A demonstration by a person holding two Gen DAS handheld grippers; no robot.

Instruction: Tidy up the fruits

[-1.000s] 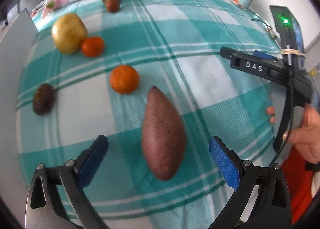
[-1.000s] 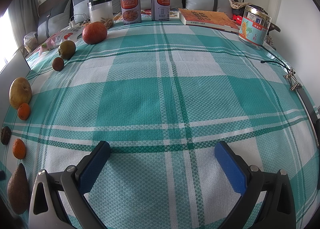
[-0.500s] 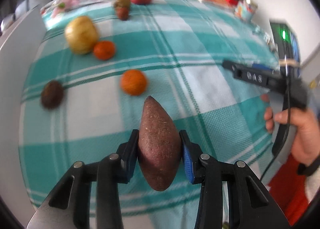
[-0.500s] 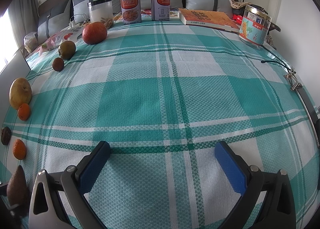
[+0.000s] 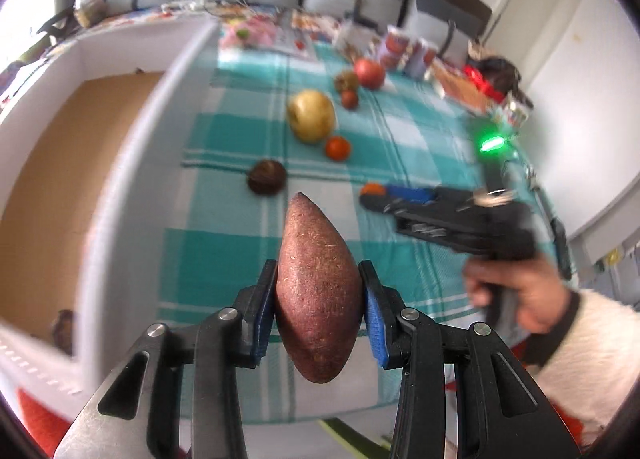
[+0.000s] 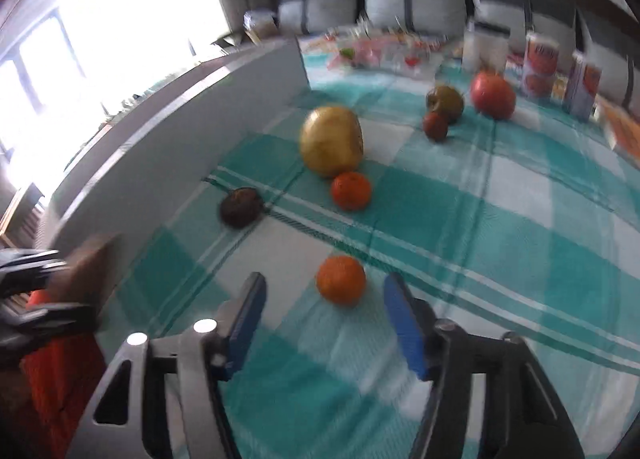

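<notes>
My left gripper (image 5: 318,311) is shut on a reddish-brown sweet potato (image 5: 316,291) and holds it above the checked cloth, beside the white box (image 5: 132,163). My right gripper (image 6: 324,315) is open, its blue pads on either side of an orange (image 6: 341,285) that lies on the cloth. Beyond lie a second orange (image 6: 351,190), a yellow pear (image 6: 331,141), a dark brown fruit (image 6: 240,207), a small dark red fruit (image 6: 436,126), a greenish fruit (image 6: 445,101) and a red fruit (image 6: 493,95). The right gripper also shows in the left wrist view (image 5: 376,195).
The white box has a brown cardboard floor (image 5: 48,179) with one small dark item (image 5: 62,329) in its near corner. Cans (image 6: 538,67), a jar (image 6: 486,45) and cushions (image 6: 384,3) stand at the far edge. A teal checked cloth (image 6: 500,227) covers the surface.
My left gripper closed on the sweet potato, lifted it and swung left toward the white box. My right gripper moved left across the cloth to straddle the near orange.
</notes>
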